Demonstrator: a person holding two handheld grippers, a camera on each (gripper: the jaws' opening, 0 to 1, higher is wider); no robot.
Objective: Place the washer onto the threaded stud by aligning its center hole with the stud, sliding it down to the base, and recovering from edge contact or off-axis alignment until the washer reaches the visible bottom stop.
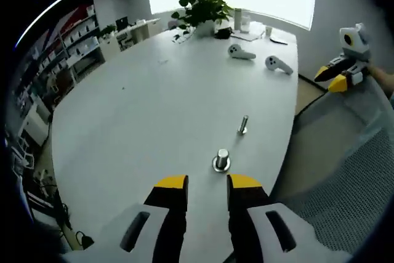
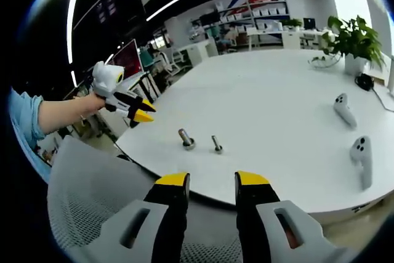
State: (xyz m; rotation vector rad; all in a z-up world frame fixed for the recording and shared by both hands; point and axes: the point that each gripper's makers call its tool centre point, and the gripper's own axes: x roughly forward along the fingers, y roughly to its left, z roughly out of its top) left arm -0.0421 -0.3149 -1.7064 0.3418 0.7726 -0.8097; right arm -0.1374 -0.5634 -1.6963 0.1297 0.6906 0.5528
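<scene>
while both tools gape empty, the washer [image 1: 221, 164] rings the stud [image 1: 222, 156].

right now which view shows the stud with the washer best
The left gripper view: the stud stands close, just ahead of the left hand-held gripper, with the washer visible around its base. The right gripper view shows the stud small and farther off, the washer hard to make out.

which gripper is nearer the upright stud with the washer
Left. The left gripper hovers right by the stud, open; the right gripper is off the table edge, farther back.
</scene>
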